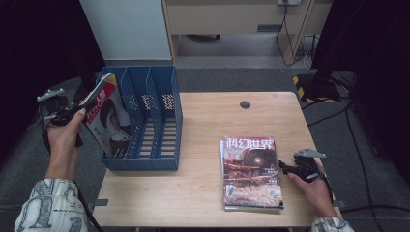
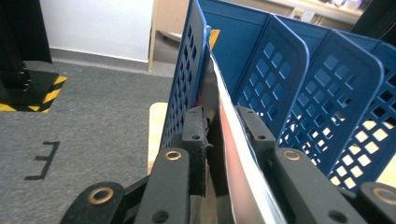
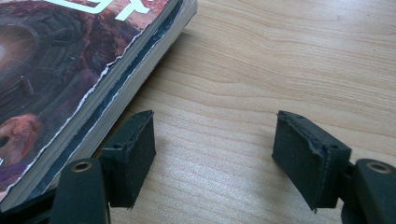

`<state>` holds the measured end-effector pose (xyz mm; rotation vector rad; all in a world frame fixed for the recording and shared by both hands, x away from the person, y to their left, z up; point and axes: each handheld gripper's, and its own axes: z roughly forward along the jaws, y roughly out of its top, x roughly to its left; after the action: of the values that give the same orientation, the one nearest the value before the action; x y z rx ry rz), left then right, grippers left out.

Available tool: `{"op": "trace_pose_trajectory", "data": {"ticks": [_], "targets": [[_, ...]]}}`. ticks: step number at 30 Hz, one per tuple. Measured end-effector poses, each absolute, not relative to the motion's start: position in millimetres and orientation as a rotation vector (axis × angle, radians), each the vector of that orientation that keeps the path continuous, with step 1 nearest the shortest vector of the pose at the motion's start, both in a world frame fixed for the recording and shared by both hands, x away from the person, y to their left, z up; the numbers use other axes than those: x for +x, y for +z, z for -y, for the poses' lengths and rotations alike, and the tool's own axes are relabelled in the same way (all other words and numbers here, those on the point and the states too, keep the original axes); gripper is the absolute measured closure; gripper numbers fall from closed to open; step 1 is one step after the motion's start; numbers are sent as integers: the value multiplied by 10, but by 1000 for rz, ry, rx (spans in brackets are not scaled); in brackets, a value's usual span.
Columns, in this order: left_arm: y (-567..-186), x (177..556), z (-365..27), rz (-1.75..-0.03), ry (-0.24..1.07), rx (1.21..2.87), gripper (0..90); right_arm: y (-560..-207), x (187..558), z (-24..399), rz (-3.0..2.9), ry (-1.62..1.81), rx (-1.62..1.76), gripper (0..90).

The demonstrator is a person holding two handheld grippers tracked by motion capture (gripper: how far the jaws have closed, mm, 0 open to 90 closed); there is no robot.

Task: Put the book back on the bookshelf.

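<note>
Wooden table (image 1: 203, 193) under your hands: the magazine (image 1: 107, 121) leans in the leftmost slot of the blue file rack (image 1: 159, 116), your left gripper (image 2: 223, 128) straddling its edge, pads loosened. Right gripper (image 3: 215, 154) rests apart beside the magazine stack (image 1: 251, 171).

Magazine (image 1: 107, 121) in rack (image 1: 164, 125); stack (image 1: 251, 174) right.

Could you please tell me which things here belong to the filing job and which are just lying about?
In the job:
- magazine between the left gripper jaws, in the leftmost slot
- blue file rack
- magazine stack beside the open right gripper

Lying about:
- floor cables
- hazard-striped stand base
</note>
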<state>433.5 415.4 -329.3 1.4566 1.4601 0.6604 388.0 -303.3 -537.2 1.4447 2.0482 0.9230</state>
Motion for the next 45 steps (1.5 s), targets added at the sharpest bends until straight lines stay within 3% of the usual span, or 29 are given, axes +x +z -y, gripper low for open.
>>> {"op": "trace_pose_trajectory", "data": {"ticks": [5, 10, 14, 45], "targets": [[-3276, 4400, -4109, -1476, 653, 1489, 697, -5372, 3880, 3033, -2050, 924, 1445, 296], [-3256, 4414, -4117, -1493, 660, 1515, 829, -5372, 3880, 3033, -2050, 924, 1444, 296], [-3253, 4393, -4139, -1494, 687, 1519, 857, -5372, 3880, 3033, -2050, 924, 1444, 296], [-3260, 4369, -4164, -1409, 752, 1391, 863, -5372, 3879, 3034, -2051, 924, 1443, 296]]}}
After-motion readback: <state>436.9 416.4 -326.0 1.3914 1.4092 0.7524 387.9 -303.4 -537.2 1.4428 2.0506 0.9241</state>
